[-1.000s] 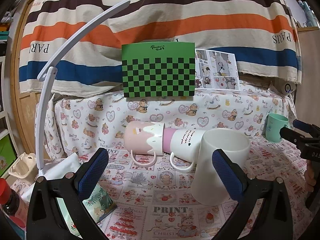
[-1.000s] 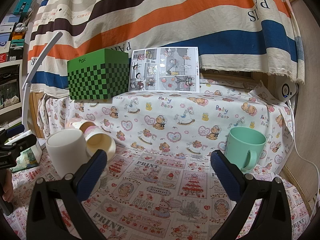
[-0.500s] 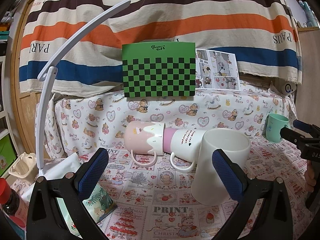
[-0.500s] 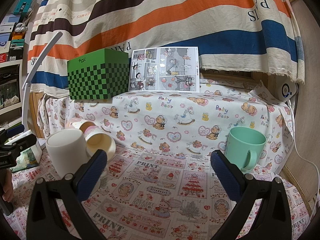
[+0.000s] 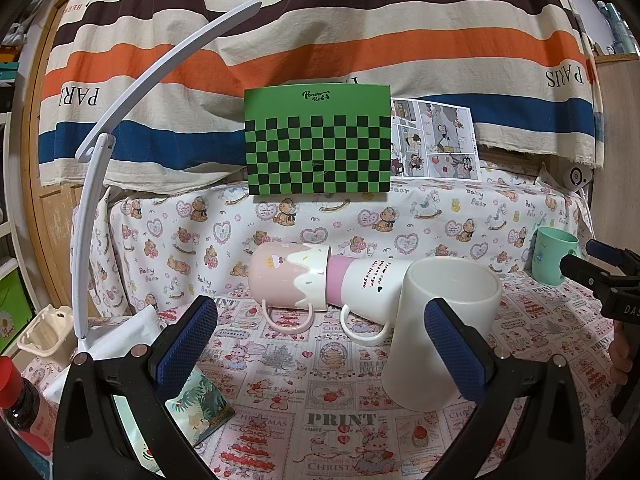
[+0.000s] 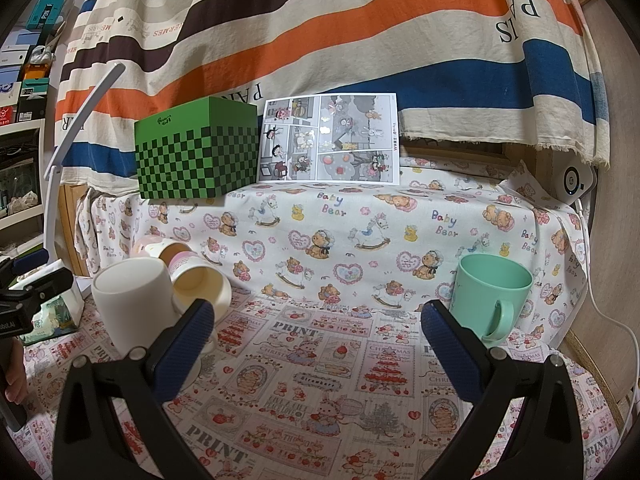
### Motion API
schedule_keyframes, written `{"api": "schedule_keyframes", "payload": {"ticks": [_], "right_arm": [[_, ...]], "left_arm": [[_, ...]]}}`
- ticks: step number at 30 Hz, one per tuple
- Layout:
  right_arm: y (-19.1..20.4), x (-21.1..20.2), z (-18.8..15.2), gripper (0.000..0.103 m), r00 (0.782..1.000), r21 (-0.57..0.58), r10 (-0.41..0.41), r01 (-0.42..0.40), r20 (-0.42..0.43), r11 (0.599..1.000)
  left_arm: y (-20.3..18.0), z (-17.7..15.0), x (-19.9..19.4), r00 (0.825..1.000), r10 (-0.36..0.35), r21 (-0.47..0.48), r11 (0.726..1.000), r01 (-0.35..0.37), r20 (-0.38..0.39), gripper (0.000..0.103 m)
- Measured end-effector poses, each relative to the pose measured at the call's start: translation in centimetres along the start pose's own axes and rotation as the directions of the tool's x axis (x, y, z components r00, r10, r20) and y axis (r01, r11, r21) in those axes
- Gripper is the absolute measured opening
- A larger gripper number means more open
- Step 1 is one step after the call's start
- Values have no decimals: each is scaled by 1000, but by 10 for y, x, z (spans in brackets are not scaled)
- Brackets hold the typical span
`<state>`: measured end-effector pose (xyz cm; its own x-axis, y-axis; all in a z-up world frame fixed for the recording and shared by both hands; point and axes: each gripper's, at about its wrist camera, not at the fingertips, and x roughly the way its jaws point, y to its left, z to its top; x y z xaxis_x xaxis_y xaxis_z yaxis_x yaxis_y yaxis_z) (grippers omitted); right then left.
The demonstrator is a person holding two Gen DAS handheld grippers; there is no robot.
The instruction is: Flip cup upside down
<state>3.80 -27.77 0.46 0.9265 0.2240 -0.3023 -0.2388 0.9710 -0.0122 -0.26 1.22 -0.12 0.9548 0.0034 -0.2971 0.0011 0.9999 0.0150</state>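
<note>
Both tongs look alike: the left tongs (image 5: 320, 344) and right tongs (image 6: 318, 346) have matte black plastic arms, silver screws at the joints and blue textured pads (image 5: 188, 344). At the right frame edge, bare skin (image 5: 622, 354) shows.

Two mugs (image 5: 320, 280) lie behind the upside-down cup (image 5: 440, 332), box (image 5: 318, 140) beyond.

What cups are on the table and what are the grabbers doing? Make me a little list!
upright cups: plain white handleless cup; mint green plastic mug
lying cups: pink mug with cream drip pattern; white mug with pink band, nested together
left gripper: jaws open, empty
right gripper: jaws open, empty
flipped cups: none
</note>
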Motion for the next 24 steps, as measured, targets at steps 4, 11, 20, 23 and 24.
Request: {"api": "schedule_keyframes", "payload": {"ticks": [4,11,20,23,24], "right_arm": [[0,0,0,103,1000,0,0,0,0,1000],[0,0,0,103,1000,0,0,0,0,1000],[0,0,0,103,1000,0,0,0,-1,1000],[0,0,0,103,1000,0,0,0,-1,1000],[0,0,0,103,1000,0,0,0,-1,1000]], "left_arm": [[-1,0,1,1000,0,0,1000,0,0,103],[1,0,0,1000,3,0,1000,-3,0,103],[1,0,1,1000,3,-1,1000,-3,-1,103],[2,0,1,1000,3,0,1000,-3,-2,103],[2,0,0,1000,3,0,1000,-3,-3,103]]}}
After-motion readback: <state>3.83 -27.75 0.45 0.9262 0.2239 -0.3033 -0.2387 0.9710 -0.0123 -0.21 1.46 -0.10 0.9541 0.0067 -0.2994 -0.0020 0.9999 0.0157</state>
